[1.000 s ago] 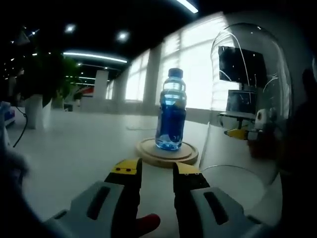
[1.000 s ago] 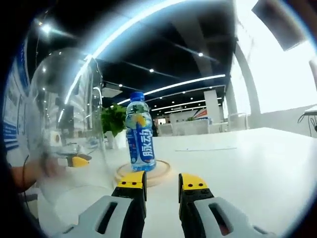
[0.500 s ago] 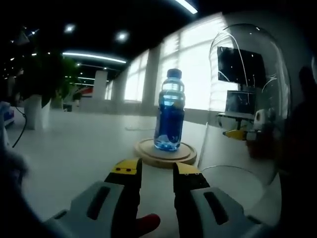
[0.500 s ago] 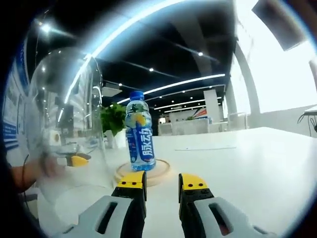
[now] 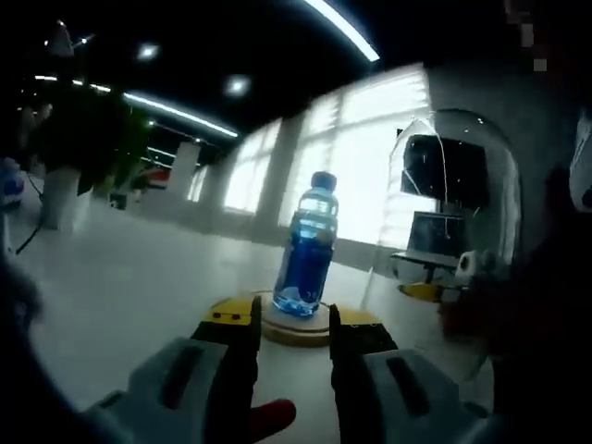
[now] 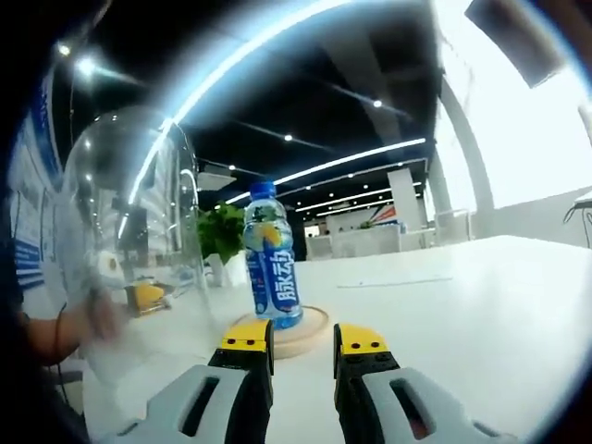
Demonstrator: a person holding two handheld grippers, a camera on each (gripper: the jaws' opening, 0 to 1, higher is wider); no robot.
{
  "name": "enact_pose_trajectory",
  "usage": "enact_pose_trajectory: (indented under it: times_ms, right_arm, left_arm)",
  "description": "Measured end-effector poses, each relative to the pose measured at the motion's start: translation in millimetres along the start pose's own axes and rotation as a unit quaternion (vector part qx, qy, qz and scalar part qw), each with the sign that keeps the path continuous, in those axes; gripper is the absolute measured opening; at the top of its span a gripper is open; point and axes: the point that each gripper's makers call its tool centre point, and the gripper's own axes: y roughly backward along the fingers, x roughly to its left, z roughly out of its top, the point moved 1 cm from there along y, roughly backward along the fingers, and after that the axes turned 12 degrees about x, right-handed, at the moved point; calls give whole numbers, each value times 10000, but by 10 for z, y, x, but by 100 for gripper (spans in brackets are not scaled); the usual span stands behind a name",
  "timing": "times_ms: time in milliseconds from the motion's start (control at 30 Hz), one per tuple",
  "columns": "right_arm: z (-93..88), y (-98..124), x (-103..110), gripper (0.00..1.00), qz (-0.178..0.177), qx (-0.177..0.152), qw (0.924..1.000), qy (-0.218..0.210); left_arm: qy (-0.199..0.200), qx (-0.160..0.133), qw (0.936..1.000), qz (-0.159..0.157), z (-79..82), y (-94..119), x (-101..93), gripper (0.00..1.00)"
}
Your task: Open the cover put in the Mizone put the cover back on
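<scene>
A blue Mizone bottle (image 5: 305,250) (image 6: 271,268) with a blue cap stands upright on a round wooden base (image 5: 298,330) (image 6: 313,324). The clear glass dome cover (image 5: 453,213) (image 6: 129,231) stands apart from the base, right of the bottle in the left gripper view and left of it in the right gripper view. My left gripper (image 5: 294,319) is open and empty, just short of the base. My right gripper (image 6: 303,338) is likewise open and empty in front of the base. Through the glass each view shows the other gripper's yellow tip (image 5: 421,290) (image 6: 148,294).
The white table (image 5: 111,296) (image 6: 462,305) stretches wide around the base. A potted plant (image 5: 79,148) (image 6: 220,231) stands far back. A person's hand (image 6: 88,324) shows blurred behind the dome. Bright windows lie behind the bottle in the left gripper view.
Both cameras have shifted, the left one tilting and drawing nearer the base. The bottle, base and dome stand as before, and both grippers stay open.
</scene>
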Motion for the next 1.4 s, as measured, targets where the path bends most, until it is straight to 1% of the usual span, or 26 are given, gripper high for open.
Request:
enact_pose_trajectory:
  times_ms: [67, 100, 167, 233, 267, 333, 367, 467, 567, 600, 633, 667, 700, 733, 800, 933, 967, 1067, 1100, 1133, 1167, 1200, 1233, 1300, 1333, 1400]
  right_arm:
    - [25, 39, 31, 19, 147, -29, 9998, 149]
    - [32, 61, 56, 19, 252, -29, 9993, 286]
    - [26, 98, 89, 19, 400, 22, 9983, 427]
    - [33, 132, 136, 20, 636, 44, 9970, 449]
    - [44, 146, 150, 20, 709, 29, 9964, 458]
    - [62, 163, 160, 21, 790, 16, 9958, 464]
    - [73, 171, 165, 22, 831, -1, 9954, 474]
    - [94, 183, 152, 25, 869, 3, 9948, 528]
    - [126, 212, 150, 27, 948, -23, 9939, 556]
    - [139, 230, 169, 28, 1039, -38, 9928, 593]
    - [132, 244, 194, 29, 1156, -7, 9911, 657]
    - [113, 258, 231, 32, 1314, 33, 9883, 778]
    - [95, 263, 243, 35, 1375, 81, 9870, 826]
    - [66, 273, 264, 38, 1479, 167, 9847, 907]
    - [69, 316, 332, 44, 1789, 197, 9796, 893]
    - [149, 429, 497, 51, 2312, 61, 9687, 905]
    - [172, 470, 581, 53, 2543, 37, 9633, 862]
    - [203, 462, 628, 55, 2604, 21, 9613, 899]
    - [208, 459, 639, 56, 2635, 16, 9605, 900]
    - [218, 454, 674, 58, 2731, 34, 9582, 855]
    - [232, 454, 698, 62, 2816, 23, 9561, 814]
    - [248, 456, 718, 63, 2876, -1, 9544, 801]
    - [265, 454, 736, 64, 2914, -36, 9532, 807]
    - [297, 439, 762, 64, 2958, -86, 9512, 874]
    - [312, 427, 767, 64, 2967, -97, 9506, 907]
    - [338, 400, 771, 64, 2994, -106, 9494, 947]
  left_arm:
    - [-15, -96, 9998, -148, 47, 42, -45, 24]
    - [-25, -125, 9994, -336, 65, 61, -106, 25]
    - [-288, 43, 9986, -452, 54, 101, -161, 26]
    - [-561, 100, 9964, -620, 70, 151, -228, 29]
    - [-539, 99, 9947, -865, 85, 196, -286, 29]
    - [-360, -39, 9926, -1162, 141, 255, -342, 30]
    - [-303, -9, 9920, -1228, 138, 276, -333, 30]
    - [-590, 182, 9904, -1241, 85, 291, -330, 30]
    - [-753, 304, 9880, -1313, 70, 308, -374, 31]
    - [-795, 354, 9871, -1347, 77, 316, -382, 32]
    - [-744, 397, 9864, -1408, 82, 324, -392, 33]
    - [-667, 417, 9850, -1538, 90, 342, -430, 37]
    - [-669, 406, 9840, -1600, 101, 349, -445, 39]
    - [-654, 464, 9835, -1624, 101, 343, -448, 43]
    - [-723, 599, 9810, -1698, 82, 340, -484, 49]
    - [-1019, 738, 9791, -1601, 70, 290, -484, 57]
    - [-1056, 727, 9789, -1593, 74, 284, -484, 58]
    - [-1055, 761, 9792, -1557, 89, 252, -475, 59]
    - [-1118, 784, 9788, -1528, 86, 244, -472, 58]
    - [-1221, 852, 9768, -1538, 69, 237, -483, 59]
    - [-1262, 888, 9766, -1500, 64, 219, -481, 59]
    - [-1311, 929, 9754, -1509, 54, 212, -491, 58]
    - [-1306, 986, 9738, -1578, 44, 210, -510, 57]
    - [-1216, 1031, 9744, -1587, 48, 186, -529, 57]
    - [-1180, 1137, 9726, -1648, 25, 188, -547, 57]
    - [-1201, 1138, 9727, -1625, 32, 172, -552, 59]
